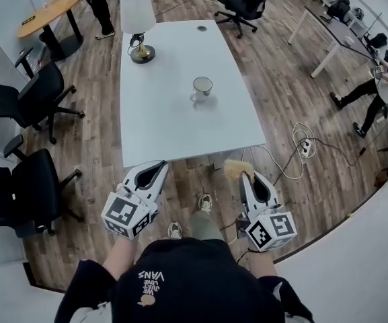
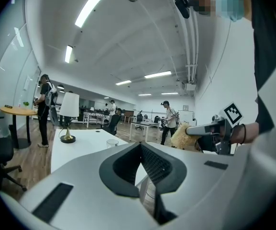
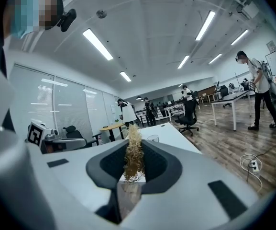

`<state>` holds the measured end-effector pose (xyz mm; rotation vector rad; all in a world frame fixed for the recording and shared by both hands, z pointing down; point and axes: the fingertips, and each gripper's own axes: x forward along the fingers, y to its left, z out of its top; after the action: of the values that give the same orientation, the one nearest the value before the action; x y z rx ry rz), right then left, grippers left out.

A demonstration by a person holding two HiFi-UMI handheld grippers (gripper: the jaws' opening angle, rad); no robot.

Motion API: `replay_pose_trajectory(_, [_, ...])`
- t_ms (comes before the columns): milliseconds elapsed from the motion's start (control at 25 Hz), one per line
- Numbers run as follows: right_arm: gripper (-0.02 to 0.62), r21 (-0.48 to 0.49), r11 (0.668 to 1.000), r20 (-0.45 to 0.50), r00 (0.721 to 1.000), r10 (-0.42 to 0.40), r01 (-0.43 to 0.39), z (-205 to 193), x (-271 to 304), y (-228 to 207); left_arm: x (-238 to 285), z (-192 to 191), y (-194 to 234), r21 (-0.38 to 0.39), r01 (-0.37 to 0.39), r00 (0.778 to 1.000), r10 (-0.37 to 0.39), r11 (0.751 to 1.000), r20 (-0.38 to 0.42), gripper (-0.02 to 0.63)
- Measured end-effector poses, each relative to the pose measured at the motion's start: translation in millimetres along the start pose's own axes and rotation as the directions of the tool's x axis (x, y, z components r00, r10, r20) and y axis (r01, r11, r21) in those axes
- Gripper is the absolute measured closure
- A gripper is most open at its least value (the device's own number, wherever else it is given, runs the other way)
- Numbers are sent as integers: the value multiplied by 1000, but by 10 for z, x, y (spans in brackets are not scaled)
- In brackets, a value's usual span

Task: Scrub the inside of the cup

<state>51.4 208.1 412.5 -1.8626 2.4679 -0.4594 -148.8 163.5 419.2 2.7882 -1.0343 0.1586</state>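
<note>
Wood-plank office floor surrounds the white table in front of me. The cup stands upright near the table's middle, clear-walled with a round rim, well apart from both grippers. My left gripper is clenched on nothing. My right gripper grasps a tan fibrous scrubber.

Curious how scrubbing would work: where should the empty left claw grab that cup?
Probably the side wall of the cup, coming level from its left with the left gripper: it stands upright, mouth up, which leaves the opening free for the brush.
</note>
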Motion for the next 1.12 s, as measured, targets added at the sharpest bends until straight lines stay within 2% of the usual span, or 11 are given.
replay_pose_trajectory(240, [525, 18, 1000, 13, 1000, 25, -25, 161, 350, -273, 333, 80, 187, 2, -34, 999, 34, 999, -19, 595])
replay_pose_trajectory(640, [525, 17, 988, 11, 988, 154, -154, 477, 989, -918, 1181, 355, 245, 37, -103, 994, 104, 994, -20, 595])
replay_pose_trajectory(920, [525, 37, 971, -8, 971, 238, -237, 557, 1256, -1345, 1599, 373, 164, 12, -171, 985, 171, 985, -31, 595])
replay_pose_trajectory(1120, [525, 63, 956, -17, 958, 286, -285, 538, 1483, -1458, 1751, 305, 217, 6, -210, 976, 210, 978, -64, 595])
